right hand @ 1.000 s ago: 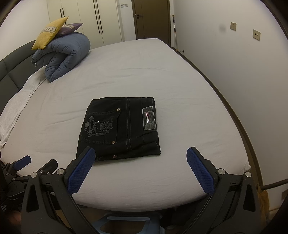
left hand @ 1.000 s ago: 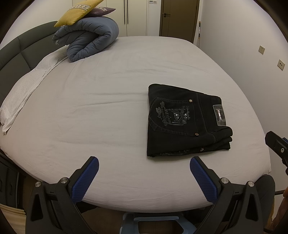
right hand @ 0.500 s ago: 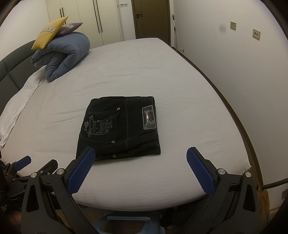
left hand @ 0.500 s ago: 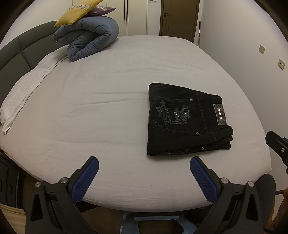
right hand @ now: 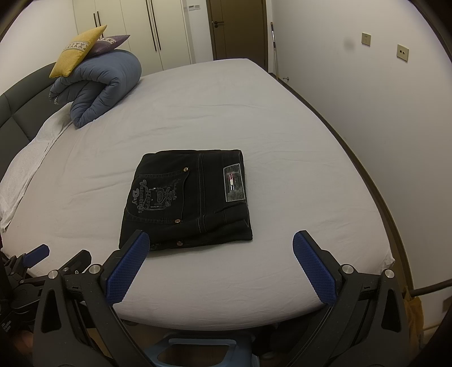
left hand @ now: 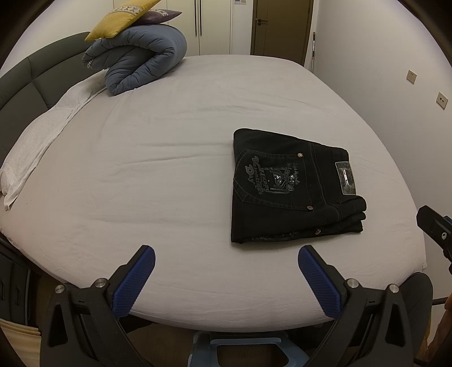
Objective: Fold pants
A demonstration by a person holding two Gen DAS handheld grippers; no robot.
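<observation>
The black pants (left hand: 291,186) lie folded into a compact rectangle on the white bed sheet (left hand: 147,175), back pocket and waist label facing up. They also show in the right wrist view (right hand: 188,197). My left gripper (left hand: 226,278) is open and empty, held back at the bed's near edge, left of the pants. My right gripper (right hand: 221,264) is open and empty, at the near edge just in front of the pants, apart from them.
A rolled blue duvet (left hand: 141,65) with a yellow cushion (left hand: 121,17) on top sits at the far left by the dark headboard (left hand: 25,76). A white pillow (left hand: 36,141) lies along the left. A wall (right hand: 381,118) runs close on the right.
</observation>
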